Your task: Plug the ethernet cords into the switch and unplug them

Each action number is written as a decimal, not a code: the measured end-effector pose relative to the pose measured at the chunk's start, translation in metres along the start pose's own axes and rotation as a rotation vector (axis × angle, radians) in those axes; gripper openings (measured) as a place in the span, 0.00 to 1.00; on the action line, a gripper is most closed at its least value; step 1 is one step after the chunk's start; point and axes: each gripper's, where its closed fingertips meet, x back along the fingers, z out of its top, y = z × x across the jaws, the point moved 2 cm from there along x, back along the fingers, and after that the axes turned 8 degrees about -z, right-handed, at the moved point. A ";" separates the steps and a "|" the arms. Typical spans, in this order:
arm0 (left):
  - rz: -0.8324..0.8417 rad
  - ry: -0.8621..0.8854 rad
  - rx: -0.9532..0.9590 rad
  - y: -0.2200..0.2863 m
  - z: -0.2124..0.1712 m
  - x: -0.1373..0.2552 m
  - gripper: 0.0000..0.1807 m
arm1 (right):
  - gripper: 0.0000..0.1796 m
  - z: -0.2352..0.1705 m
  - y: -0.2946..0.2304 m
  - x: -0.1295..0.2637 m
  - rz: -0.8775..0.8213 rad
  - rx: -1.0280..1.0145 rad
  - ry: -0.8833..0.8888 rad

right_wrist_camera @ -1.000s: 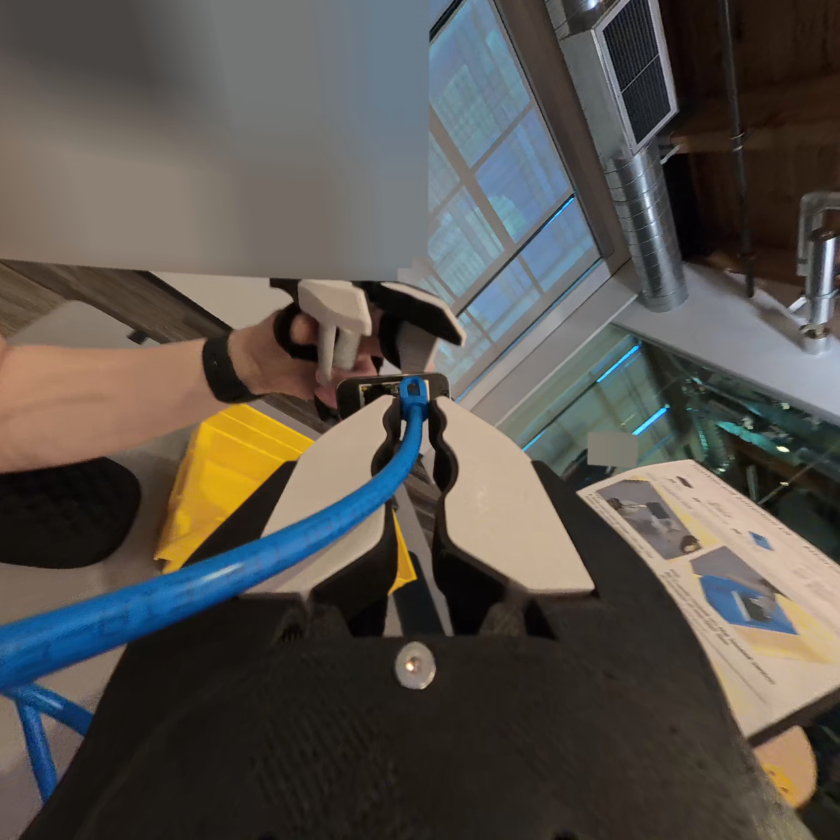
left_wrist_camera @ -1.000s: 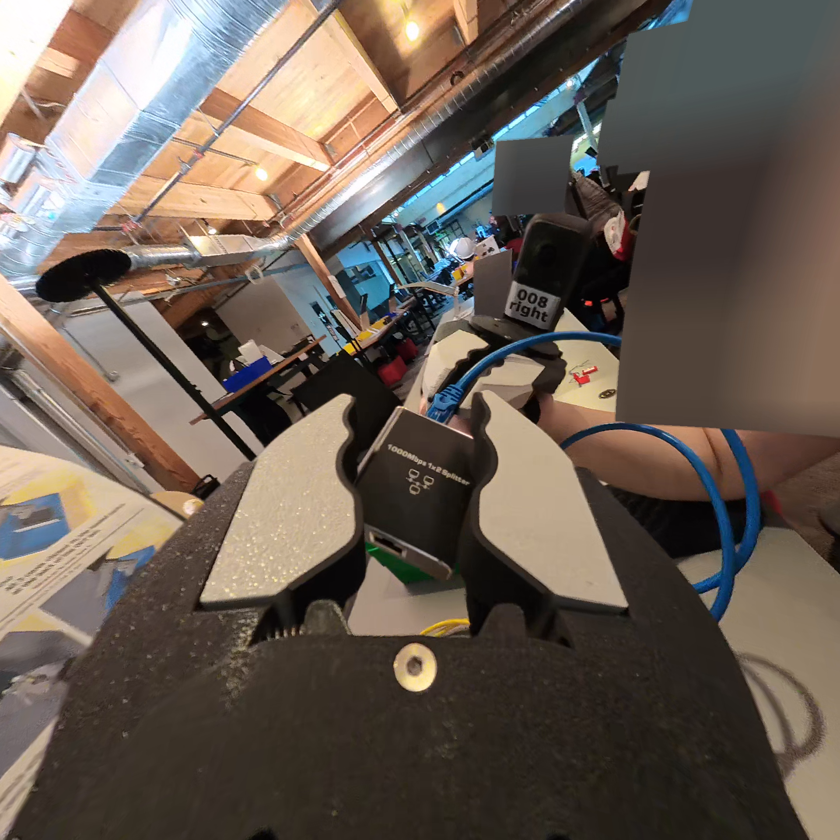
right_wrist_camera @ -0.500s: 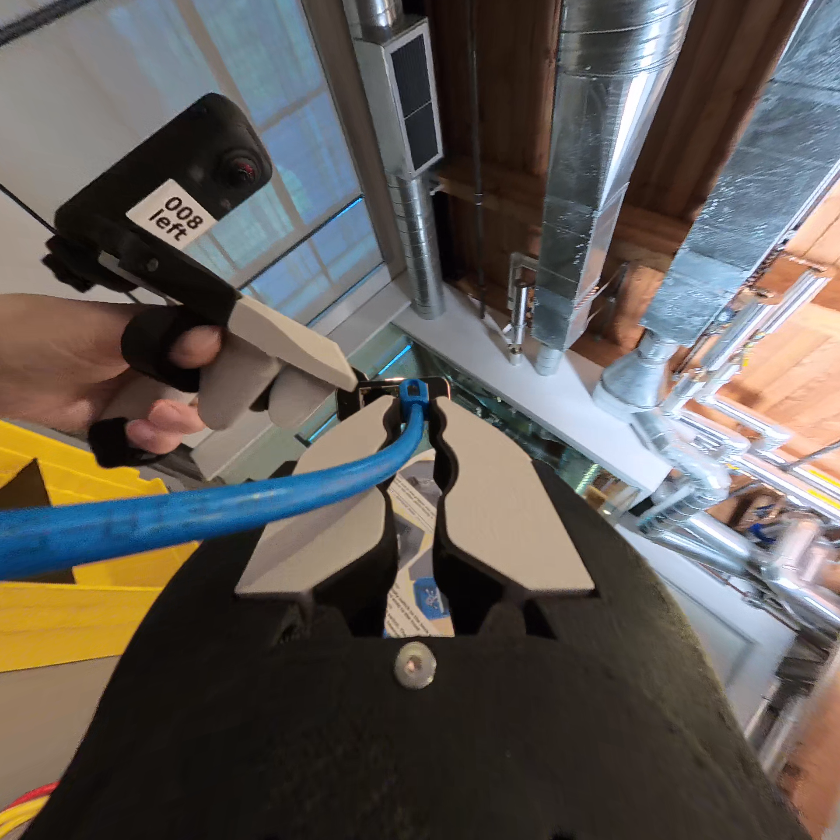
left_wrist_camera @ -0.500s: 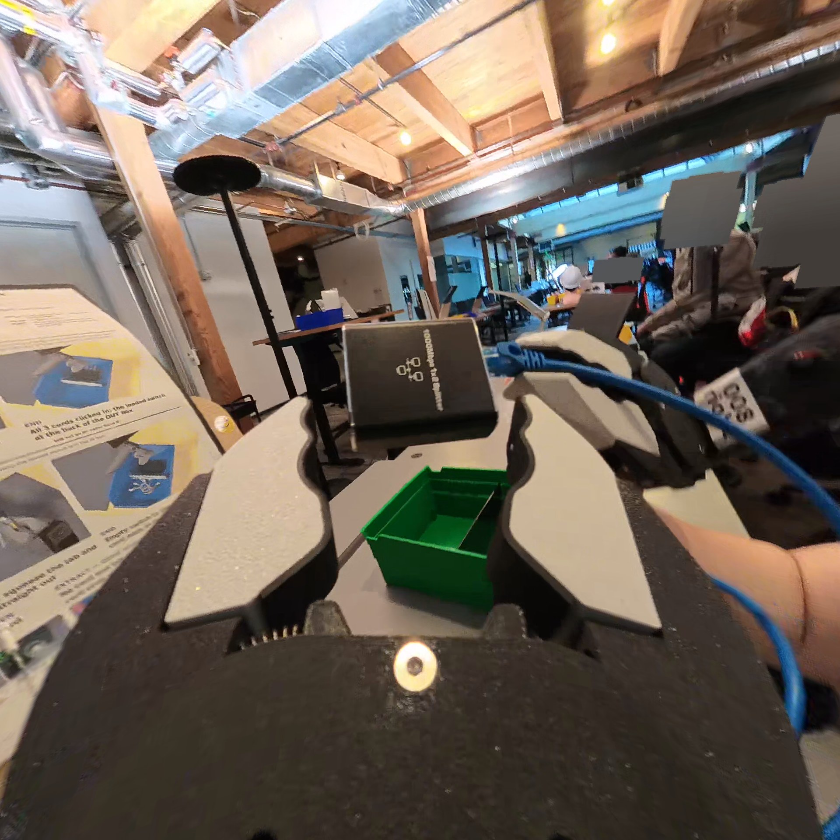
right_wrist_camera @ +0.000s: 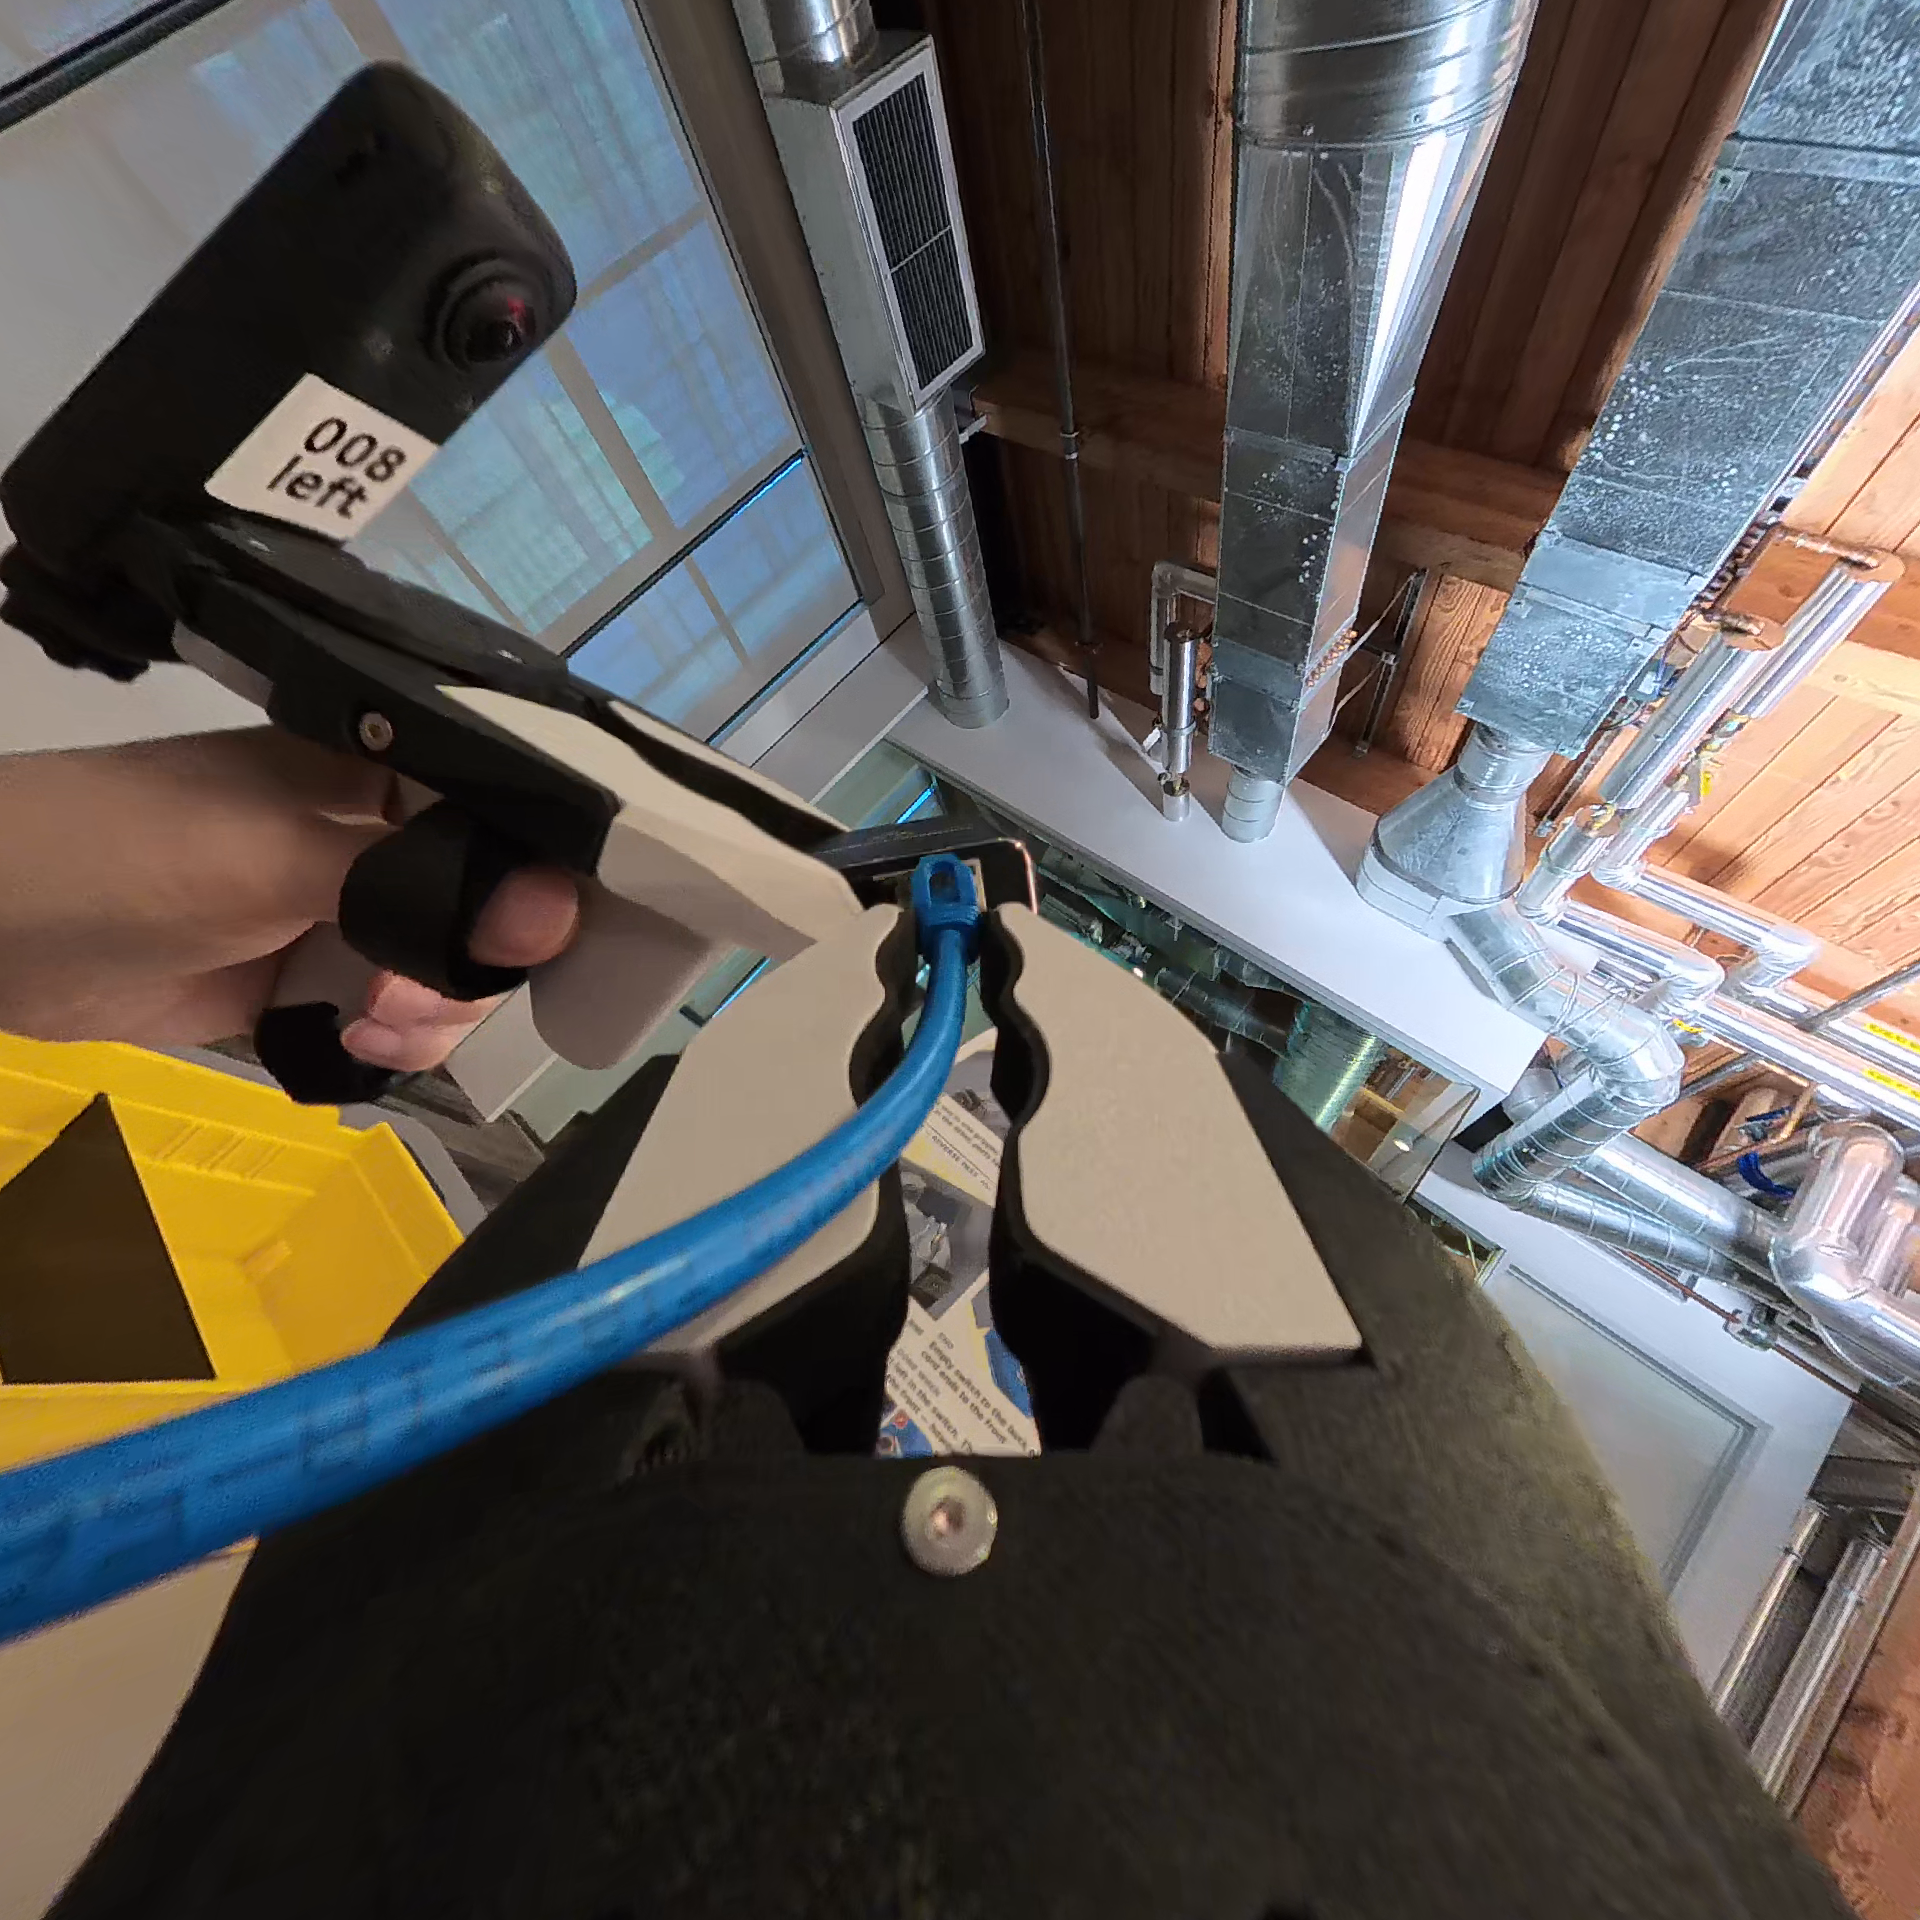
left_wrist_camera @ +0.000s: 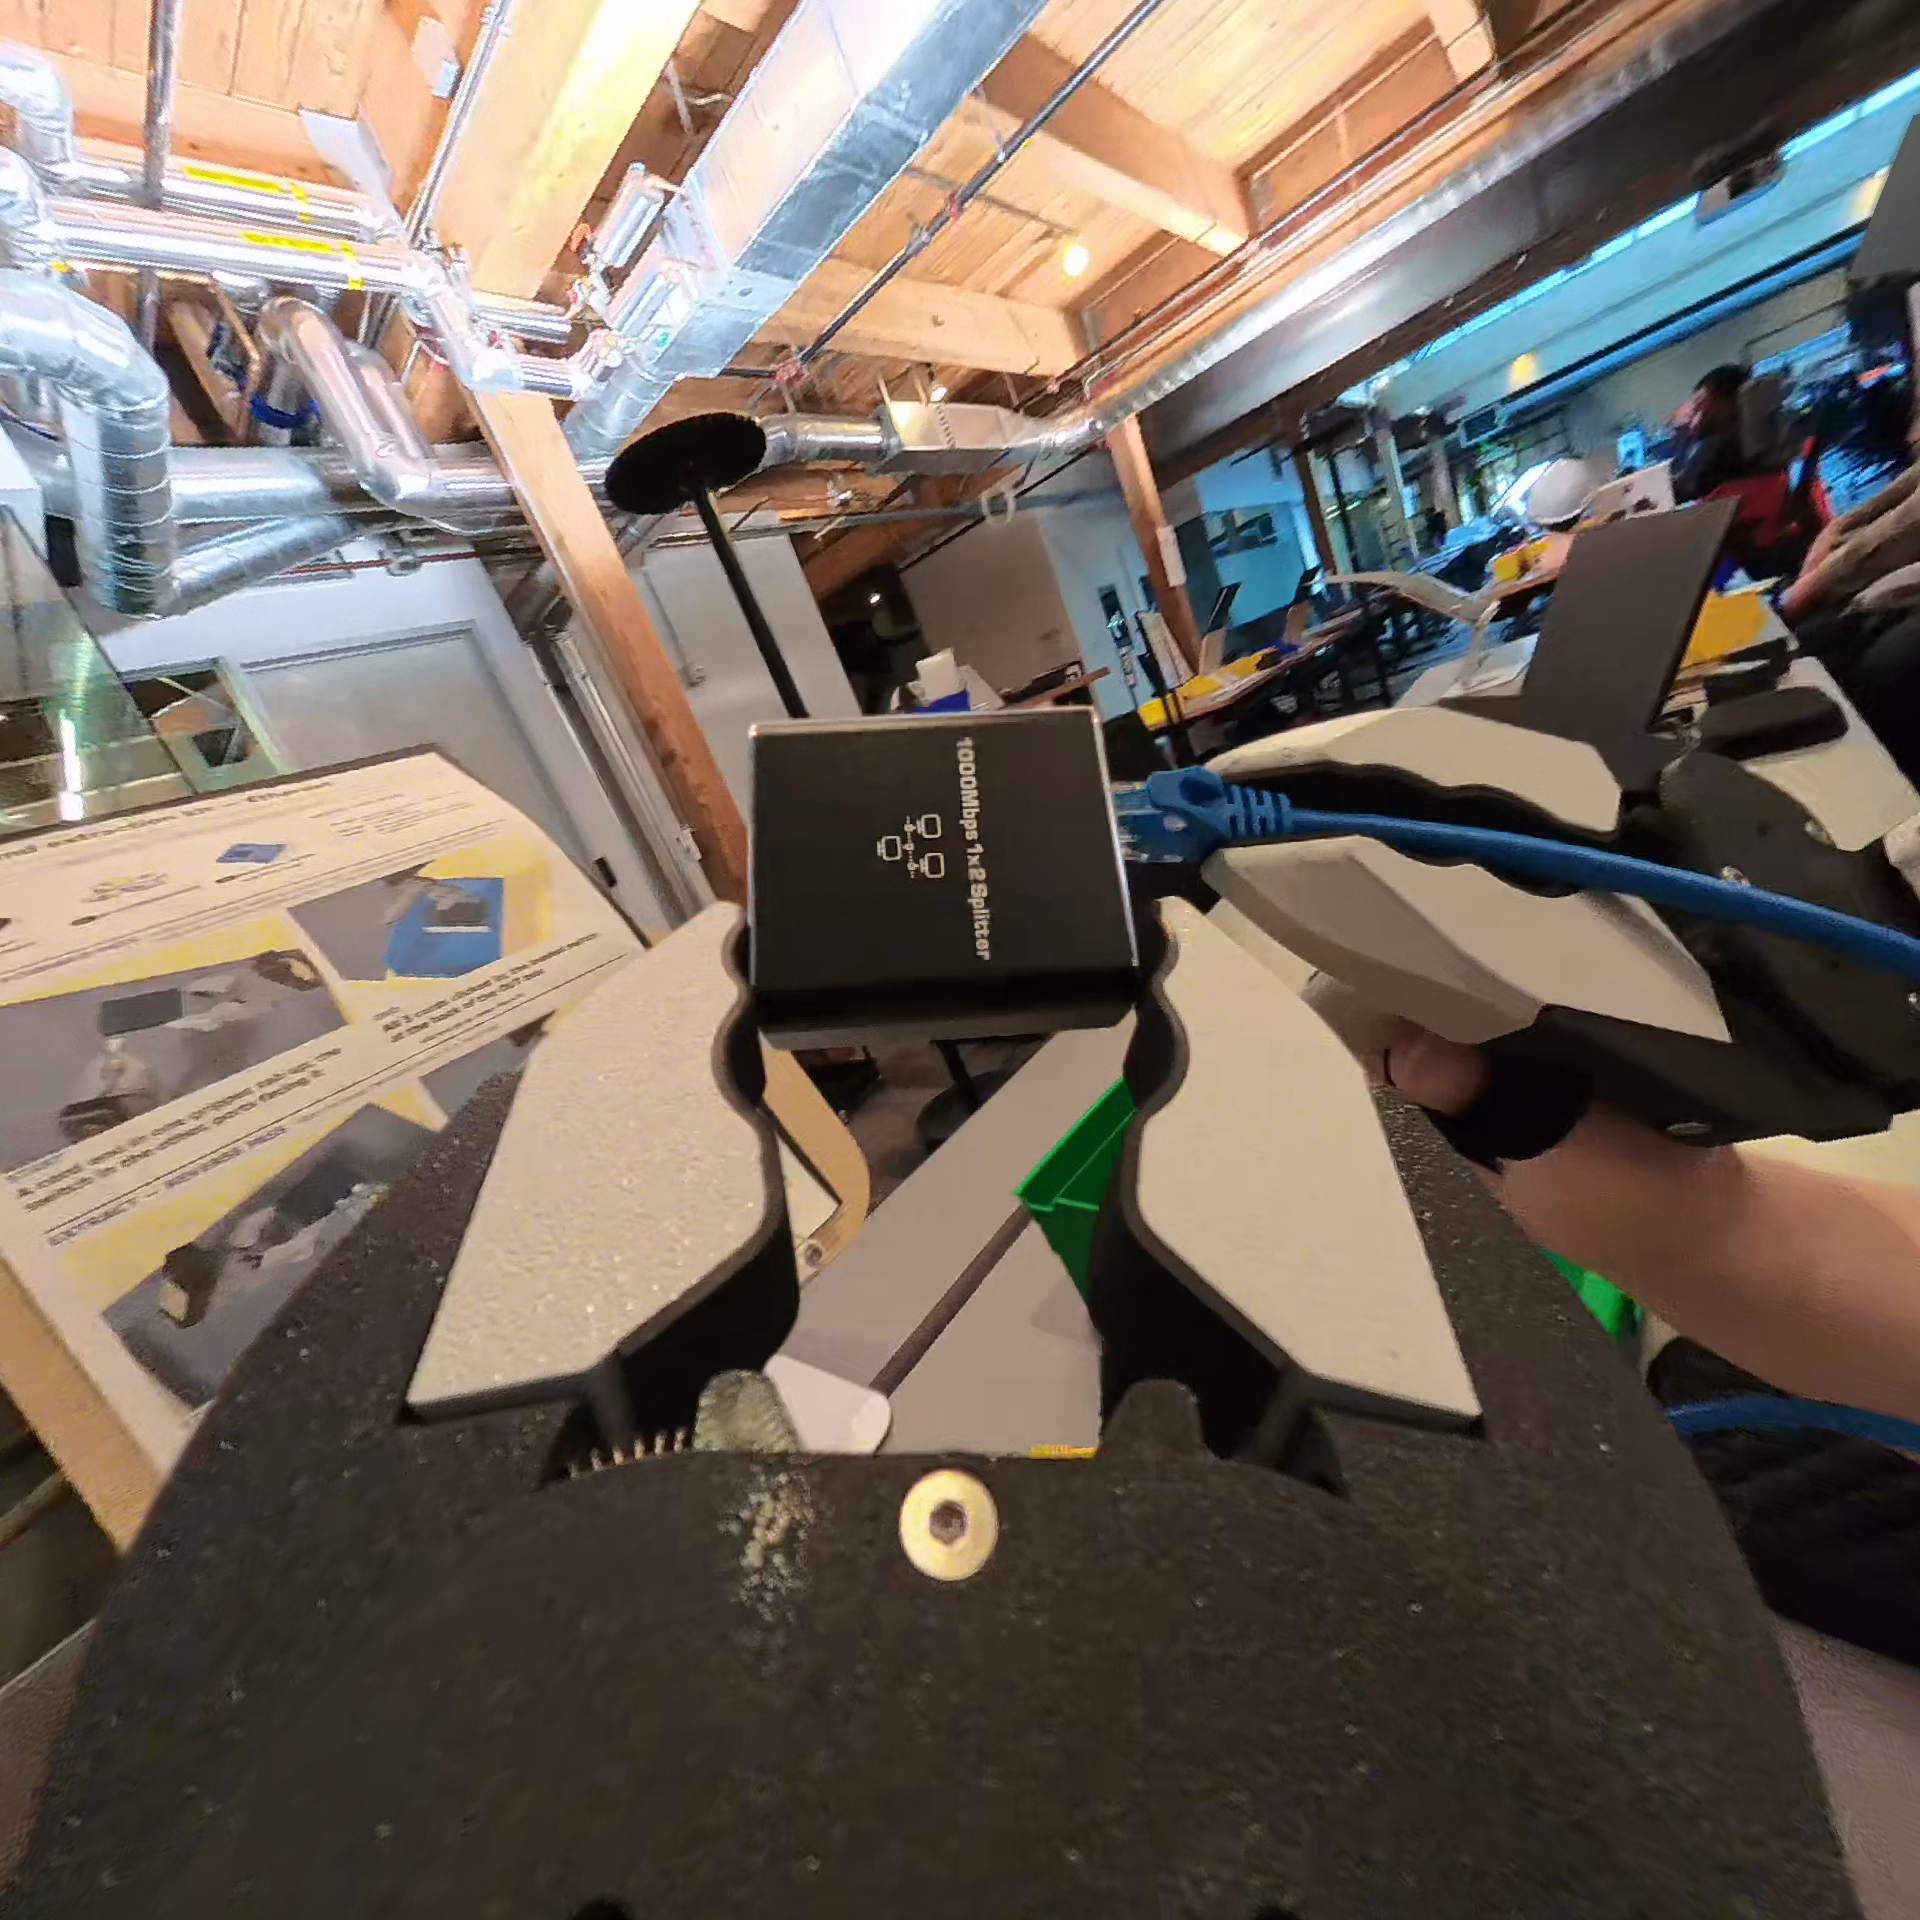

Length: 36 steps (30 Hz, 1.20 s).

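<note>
The black switch is a small box clamped at its near end between my left gripper's fingertips and held up in the air. My right gripper comes in from the right, shut on the blue ethernet cord's plug. The plug's tip meets the switch's right side; I cannot tell how deep it sits. In the right wrist view my right gripper pinches the blue plug against the switch's edge. The blue cord trails back to the left. The left gripper's finger shows beside it.
A green bin stands on the grey table below the switch. An instruction poster stands at the left. A yellow bin lies at the lower left of the right wrist view. A person's hands hold both grippers.
Both grippers have swung round together, so that the views now take in more of the ceiling. The switch stays in the left gripper and the plug stays at its side.
</note>
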 end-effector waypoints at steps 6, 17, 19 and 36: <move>0.030 -0.092 -0.087 -0.003 -0.005 0.003 0.38 | 0.07 -0.007 -0.004 -0.001 0.047 -0.031 -0.026; -0.005 -0.132 -0.032 -0.003 -0.013 0.002 0.38 | 0.07 -0.013 -0.007 -0.002 0.082 -0.073 -0.047; -0.007 -0.140 -0.034 -0.003 -0.014 0.003 0.38 | 0.07 -0.013 -0.008 -0.002 0.084 -0.080 -0.045; 0.042 -0.430 -0.513 -0.023 -0.062 0.013 0.42 | 0.07 -0.079 -0.001 -0.009 0.235 -0.437 -0.385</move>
